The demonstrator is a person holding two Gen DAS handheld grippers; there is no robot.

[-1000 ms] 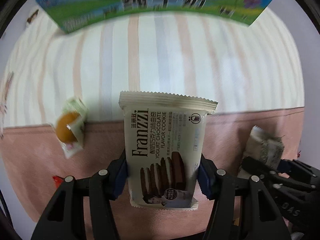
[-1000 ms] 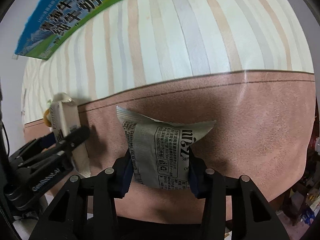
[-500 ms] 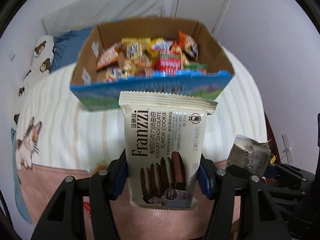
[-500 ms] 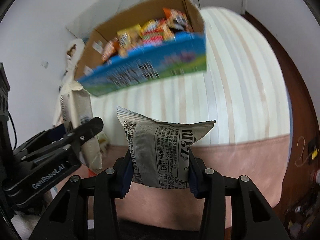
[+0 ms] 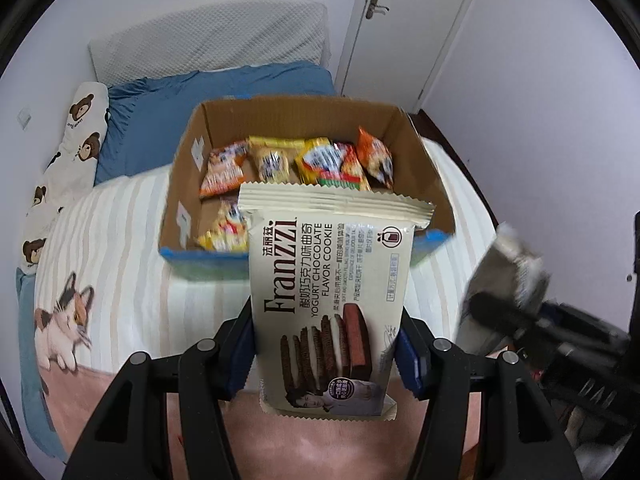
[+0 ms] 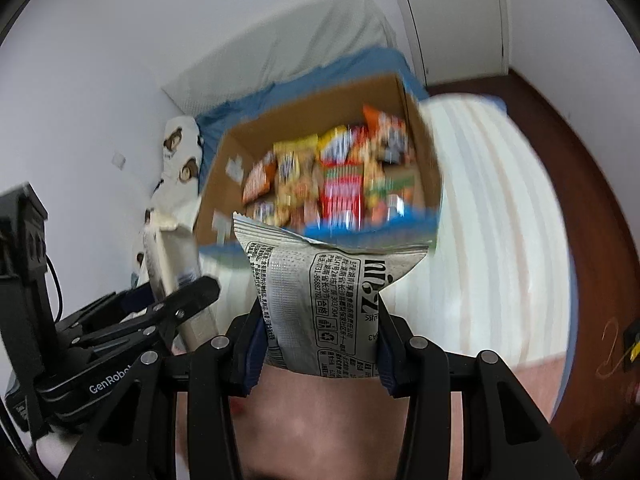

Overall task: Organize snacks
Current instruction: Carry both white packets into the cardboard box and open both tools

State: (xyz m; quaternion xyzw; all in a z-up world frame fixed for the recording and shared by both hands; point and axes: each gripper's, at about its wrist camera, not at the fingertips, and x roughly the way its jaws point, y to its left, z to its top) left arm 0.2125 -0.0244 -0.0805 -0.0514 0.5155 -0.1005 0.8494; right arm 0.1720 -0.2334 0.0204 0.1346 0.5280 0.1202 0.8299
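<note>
The left hand-held gripper [image 5: 326, 354] is clamped on the sides of a cream cookie packet [image 5: 332, 300], held upright. The right hand-held gripper [image 6: 320, 352] pinches a grey snack bag [image 6: 324, 304] near its lower end, so both packs hang clear in the air and can probably be dropped straight into the cardboard box [image 5: 424, 168] ahead. That box is open-topped, with bright snack packets [image 5: 304, 160] lined up along its far side; room seems left at the near side. It sits on a bed [image 5: 120, 240] with a striped cover and a cat print. A blue pillow [image 5: 160, 120], a padded headboard [image 5: 208, 40], white walls and a door [image 5: 400, 20] lie beyond.
</note>
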